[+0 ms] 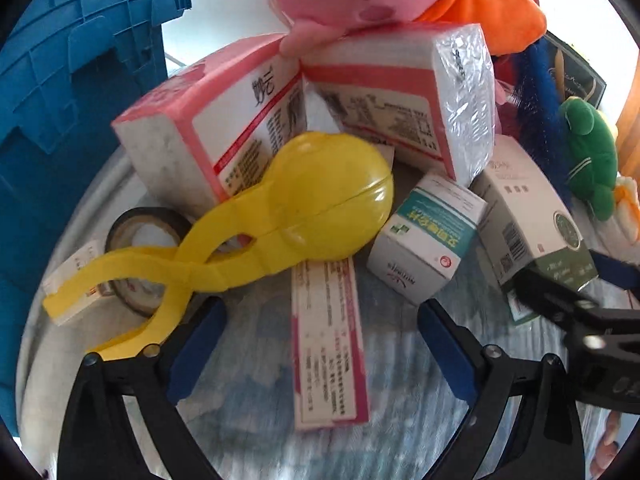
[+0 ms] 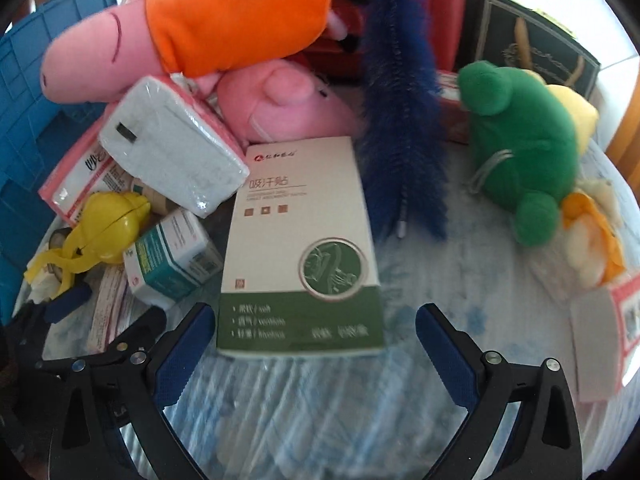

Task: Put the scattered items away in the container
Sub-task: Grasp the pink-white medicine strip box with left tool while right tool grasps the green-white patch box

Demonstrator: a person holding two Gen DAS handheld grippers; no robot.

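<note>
- The left gripper (image 1: 320, 344) hovers low over a round table (image 1: 248, 420) covered in a pale blue-and-white cloth, its blue-padded fingers spread wide and holding nothing.
- Between those fingers lies a flat pink-and-white box (image 1: 330, 344), with bare cloth on both sides of it.
- Just ahead, a yellow plastic clamp toy (image 1: 280, 224) rests across a roll of dark tape (image 1: 138, 236) and leans against two pink tissue packs (image 1: 224, 120).
- A small teal-and-white box (image 1: 428, 236) sits just to the right of the clamp.
- A blue plastic crate (image 1: 76, 92) rises at the table's left edge, touching or just beside the rim.
- The right gripper (image 2: 314, 344) is also spread wide and empty, its fingers flanking the near end of a white-and-green box (image 2: 302, 248).
- Right of that box is open cloth, reaching to a green plush (image 2: 520, 152) and a blue fuzzy brush (image 2: 400, 128).
- A pink plush in an orange dress (image 2: 192, 28) tops the far pile.
</note>
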